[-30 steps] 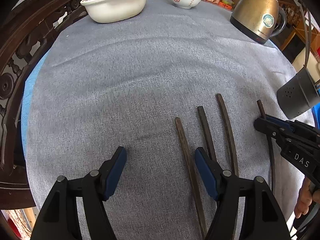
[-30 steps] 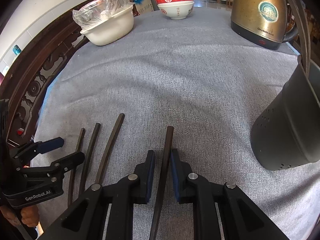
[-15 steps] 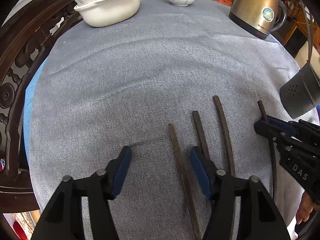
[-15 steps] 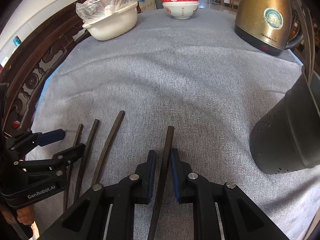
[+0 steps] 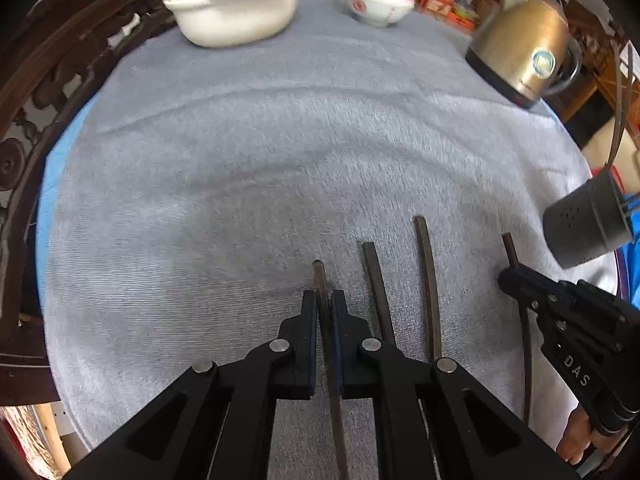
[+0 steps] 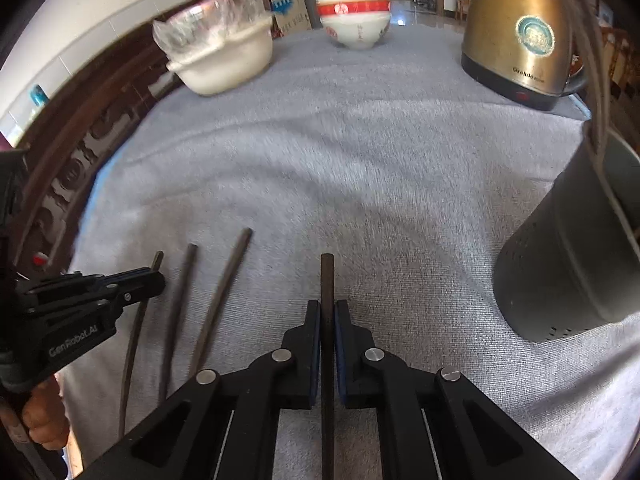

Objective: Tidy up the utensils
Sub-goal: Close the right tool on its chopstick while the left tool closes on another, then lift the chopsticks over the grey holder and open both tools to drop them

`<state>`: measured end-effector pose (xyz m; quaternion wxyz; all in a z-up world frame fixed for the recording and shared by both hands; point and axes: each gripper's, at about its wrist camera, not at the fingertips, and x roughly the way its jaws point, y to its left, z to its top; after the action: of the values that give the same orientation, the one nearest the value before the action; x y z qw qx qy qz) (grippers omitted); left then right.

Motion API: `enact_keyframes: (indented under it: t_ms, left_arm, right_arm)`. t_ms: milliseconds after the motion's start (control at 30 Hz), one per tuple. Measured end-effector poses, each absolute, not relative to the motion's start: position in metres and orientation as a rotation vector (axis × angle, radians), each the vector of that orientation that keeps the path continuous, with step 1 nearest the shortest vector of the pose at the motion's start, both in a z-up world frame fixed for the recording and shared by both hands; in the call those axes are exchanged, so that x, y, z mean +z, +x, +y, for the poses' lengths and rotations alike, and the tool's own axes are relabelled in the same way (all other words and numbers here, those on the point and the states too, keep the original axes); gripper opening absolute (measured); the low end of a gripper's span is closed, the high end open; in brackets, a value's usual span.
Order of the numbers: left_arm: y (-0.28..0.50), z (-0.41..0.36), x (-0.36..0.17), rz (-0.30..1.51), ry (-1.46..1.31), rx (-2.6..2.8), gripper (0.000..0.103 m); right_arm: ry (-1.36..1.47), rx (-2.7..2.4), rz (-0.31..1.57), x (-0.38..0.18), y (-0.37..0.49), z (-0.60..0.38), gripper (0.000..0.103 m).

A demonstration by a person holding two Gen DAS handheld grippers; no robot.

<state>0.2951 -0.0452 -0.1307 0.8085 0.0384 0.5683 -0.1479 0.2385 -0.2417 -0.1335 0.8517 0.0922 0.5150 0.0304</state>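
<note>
Dark wooden chopsticks look light, stiff and slim: left gripper (image 5: pixel 325 304) has just closed on the leftmost chopstick (image 5: pixel 320 276), right gripper (image 6: pixel 327 312) pinches the rightmost chopstick (image 6: pixel 327 276), both fingers gripping below the tips.

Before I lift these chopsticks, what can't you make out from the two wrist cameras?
- Left wrist view: near end of the chopstick in the left gripper, covered by the fingers and cut by the bottom edge.
- Right wrist view: near end of the chopstick in the right gripper, same way.
- Both views: the inside of the metal holder; only its outer wall shows.
- Both views: the print on the stacked bowls, blurred.
</note>
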Motion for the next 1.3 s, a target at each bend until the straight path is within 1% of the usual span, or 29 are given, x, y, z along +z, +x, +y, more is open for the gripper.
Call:
enact_keyframes:
  t_ms: [100,367,667,1133,1300]
  left_arm:
    - [0.291,-0.041,-0.113,1.176,0.059,-0.298,0.007]
    - [0.278,-0.026,-0.045,1.02,0.01,-0.314,0.005]
    - [0.258,-0.031,0.014,0.898,-0.036,-0.378,0.005]
    - [0.244,-0.101,0.089,0.742,-0.013,-0.527,0.005]
    - [0.245,-0.127,0.112,0.685,-0.051,-0.561,0.005]
  right_arm:
    - [0.212,0.065,1.036,-0.118,0.231,-0.246,0.007]
    - [0.248,0.094,0.848,-0.053,0.205,-0.259,0.007]
    - [0.306,0.105,0.627,0.01,0.163,-0.282,0.007]
    - [0.359,-0.029,0.412,0.07,0.124,-0.347,0.007]
    - [0.377,-0.09,0.321,0.086,0.113,-0.367,0.007]
